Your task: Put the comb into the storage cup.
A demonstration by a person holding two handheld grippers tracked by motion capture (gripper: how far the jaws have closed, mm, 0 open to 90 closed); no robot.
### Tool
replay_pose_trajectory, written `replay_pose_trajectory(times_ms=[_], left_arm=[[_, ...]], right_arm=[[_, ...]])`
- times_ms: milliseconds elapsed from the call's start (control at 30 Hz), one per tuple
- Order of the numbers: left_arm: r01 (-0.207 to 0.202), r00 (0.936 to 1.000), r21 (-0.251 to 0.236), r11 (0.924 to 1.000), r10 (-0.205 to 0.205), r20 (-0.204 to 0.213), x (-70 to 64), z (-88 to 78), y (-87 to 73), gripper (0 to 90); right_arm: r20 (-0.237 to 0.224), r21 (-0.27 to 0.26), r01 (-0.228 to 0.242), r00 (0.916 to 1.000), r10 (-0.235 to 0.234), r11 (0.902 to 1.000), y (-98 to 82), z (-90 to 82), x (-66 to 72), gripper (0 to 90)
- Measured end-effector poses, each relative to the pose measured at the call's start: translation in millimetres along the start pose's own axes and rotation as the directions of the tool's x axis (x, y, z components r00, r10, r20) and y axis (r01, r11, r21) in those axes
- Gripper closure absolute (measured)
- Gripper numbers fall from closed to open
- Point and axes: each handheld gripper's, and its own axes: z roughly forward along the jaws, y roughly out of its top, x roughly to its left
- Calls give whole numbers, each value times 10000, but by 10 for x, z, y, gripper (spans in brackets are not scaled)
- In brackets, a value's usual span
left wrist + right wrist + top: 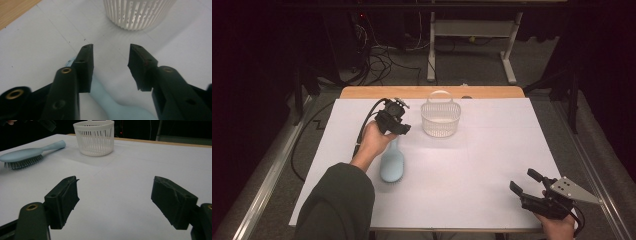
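The left gripper point(404, 129) is black with a looping black cable; its fingers point(85, 67) carry brass-ringed screw holes. A dark green sleeve point(339, 202) covers that forearm. The right gripper point(526, 182) bears a grey 3-cornered plate point(573, 190).

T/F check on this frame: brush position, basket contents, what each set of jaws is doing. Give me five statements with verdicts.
1. The light blue hairbrush lies on the white table cover, outside the basket. True.
2. The white slatted basket holds the hairbrush. False: the brush lies on the cover beside it, bristles down.
3. The left gripper is clamped on the brush handle. False: its jaws stand apart above the handle, with no pad pressing on it.
4. The right gripper has open jaws with nothing between them. True.
5. The right gripper sits next to the basket. False: in the high view it is at the near right corner of the table, far from the basket.
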Motion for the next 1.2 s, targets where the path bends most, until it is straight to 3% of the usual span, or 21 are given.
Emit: replay_pose_trajectory(times_ms=[67,167,233,400,533,1033,1200], left_arm=[[62,10000,477,9988,-60,-36,14,64,32,580],[41,9999,631,9980,-36,-95,23,103,41,620],[60,9992,906,9959,-25,-393,28,155,46,659],[184,9990,1375,9903,-125,-434,83,252,46,731],[374,9987,1894,9812,-304,-399,124,351,35,793],[572,9982,2362,9700,-507,-332,173,492,18,849],[625,9979,2351,9700,-569,-306,183,507,14,850]], right_arm=[[8,-17,-8,10000,8,10000,0,-1,-3,222],[-23,-4,-7,10000,7,10000,0,3,0,223],[-28,6,-36,10000,36,10000,0,6,1,223],[-10,32,-66,10000,66,10000,0,8,-3,223],[-31,35,-84,10000,84,10000,-1,14,-2,223],[-51,68,-100,9999,101,9999,-4,18,-6,223],[-63,56,-100,9999,101,9999,-4,16,-7,223]])
